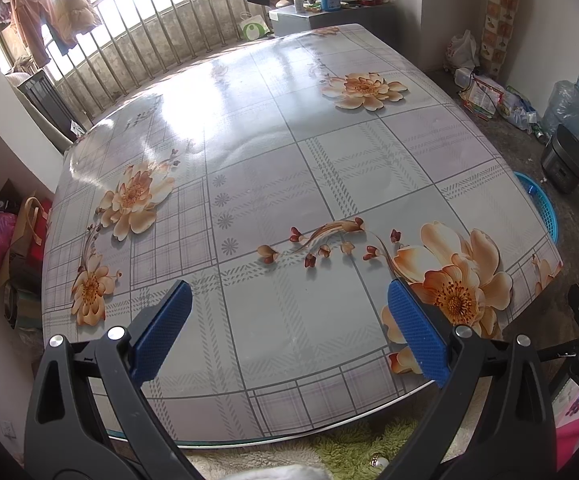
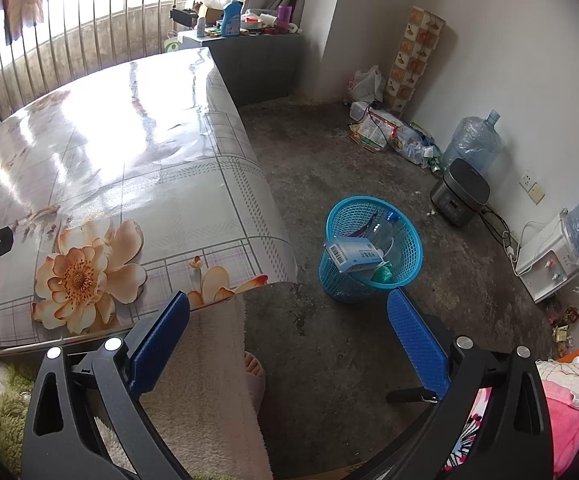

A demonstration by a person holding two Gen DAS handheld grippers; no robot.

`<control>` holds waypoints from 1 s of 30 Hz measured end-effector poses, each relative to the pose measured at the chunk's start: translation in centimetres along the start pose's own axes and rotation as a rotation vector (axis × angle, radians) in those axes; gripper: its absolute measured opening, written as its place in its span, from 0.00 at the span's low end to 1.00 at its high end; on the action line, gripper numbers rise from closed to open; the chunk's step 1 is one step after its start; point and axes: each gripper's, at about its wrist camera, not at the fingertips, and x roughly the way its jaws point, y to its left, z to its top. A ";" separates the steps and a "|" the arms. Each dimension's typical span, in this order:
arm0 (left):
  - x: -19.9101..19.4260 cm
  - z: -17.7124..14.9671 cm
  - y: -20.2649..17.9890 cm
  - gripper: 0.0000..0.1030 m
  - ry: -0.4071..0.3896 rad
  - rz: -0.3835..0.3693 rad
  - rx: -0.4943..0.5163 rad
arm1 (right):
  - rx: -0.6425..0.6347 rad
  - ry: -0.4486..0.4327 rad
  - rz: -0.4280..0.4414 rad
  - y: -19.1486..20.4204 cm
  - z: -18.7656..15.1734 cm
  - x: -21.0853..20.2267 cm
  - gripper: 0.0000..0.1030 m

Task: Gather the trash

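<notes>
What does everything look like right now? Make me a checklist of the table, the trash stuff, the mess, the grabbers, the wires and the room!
Surface: table with glossy flowered cloth, nothing on it.
Job's things: blue basket on the floor beside the table, holding a white box and a bottle.
Clutter: wrappers by the far wall.
Grippers: left gripper open, empty; right gripper open, empty.
Cables: black cord behind the cooker.
Surroundings: railing, water jug.
</notes>
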 end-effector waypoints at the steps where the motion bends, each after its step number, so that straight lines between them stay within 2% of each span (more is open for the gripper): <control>1: 0.0 0.0 0.0 0.91 -0.001 0.000 0.000 | 0.001 0.001 0.001 0.0 0.0 0.0 0.94; 30: -0.1 0.1 -0.1 0.91 -0.005 -0.004 0.001 | -0.001 -0.004 -0.001 0.1 0.2 -0.2 0.94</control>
